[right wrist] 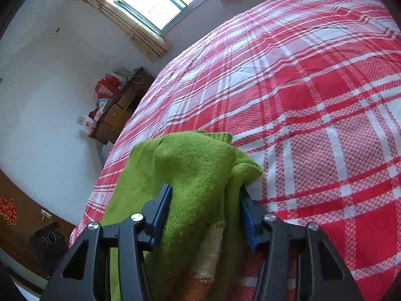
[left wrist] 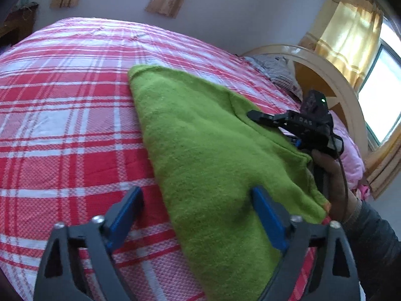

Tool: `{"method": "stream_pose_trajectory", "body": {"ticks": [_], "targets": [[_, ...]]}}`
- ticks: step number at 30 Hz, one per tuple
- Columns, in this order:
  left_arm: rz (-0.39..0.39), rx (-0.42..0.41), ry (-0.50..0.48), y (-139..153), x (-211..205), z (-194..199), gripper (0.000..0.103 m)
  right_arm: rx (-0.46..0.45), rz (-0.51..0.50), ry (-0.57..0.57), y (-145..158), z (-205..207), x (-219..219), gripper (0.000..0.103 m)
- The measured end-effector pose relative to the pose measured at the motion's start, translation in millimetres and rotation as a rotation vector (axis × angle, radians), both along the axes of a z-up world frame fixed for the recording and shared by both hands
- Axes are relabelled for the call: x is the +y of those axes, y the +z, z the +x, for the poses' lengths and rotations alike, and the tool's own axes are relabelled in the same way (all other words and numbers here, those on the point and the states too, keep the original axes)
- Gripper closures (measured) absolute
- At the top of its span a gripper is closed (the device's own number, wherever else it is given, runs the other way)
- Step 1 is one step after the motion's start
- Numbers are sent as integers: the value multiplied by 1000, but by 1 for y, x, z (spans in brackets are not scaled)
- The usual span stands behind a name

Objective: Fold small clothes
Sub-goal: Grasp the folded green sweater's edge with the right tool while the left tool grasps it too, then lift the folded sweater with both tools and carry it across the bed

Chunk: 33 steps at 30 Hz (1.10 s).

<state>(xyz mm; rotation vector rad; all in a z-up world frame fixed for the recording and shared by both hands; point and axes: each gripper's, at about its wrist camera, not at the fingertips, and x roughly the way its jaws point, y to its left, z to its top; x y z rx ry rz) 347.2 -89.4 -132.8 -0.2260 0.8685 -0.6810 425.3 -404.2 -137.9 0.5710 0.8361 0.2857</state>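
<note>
Green sweater (left wrist: 200,145) lies on plaid bed (left wrist: 62,125). Left claw (left wrist: 198,215) apart, one finger on the knit. Right claw (right wrist: 205,210) clamped on bunched sweater.

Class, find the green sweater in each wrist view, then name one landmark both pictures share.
Left wrist view: green sweater runs from centre to bottom right, across the bed.
Right wrist view: green sweater sits bottom centre, bunched between the claw's fingers.
Shared landmark: the red-and-white plaid bedcover.
</note>
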Motion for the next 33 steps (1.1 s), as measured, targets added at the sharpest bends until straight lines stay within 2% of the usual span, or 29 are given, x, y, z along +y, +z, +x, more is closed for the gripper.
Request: {"method": "stream_pose_trajectory", "body": {"ticks": [2,5,8,10,11,16,22,33], "targets": [[-11,4,-24,0,-2,0,27,3,5,16,-1,1,2,62],[-16,14,-32,-2,-4,0,32,1,19,28,-3,1,2,66],[7,-6,-29,2,-9,-5,41,-9,18,35,-2,0,4,70],[54,-36,-18,7,-16,-9,45,-21,7,34,-1,-2,6,72],[66,-46,-11,10,-19,-11,51,-31,-3,34,0,-3,7,73],[106,-73,19,17,-23,-20,62,-90,-25,35,10,-16,14,75],[146,-100,5,27,-22,-40,65,-115,-1,38,23,-37,28,75],[118,-119,11,40,0,-69,66,-121,4,58,39,-69,63,75]]}}
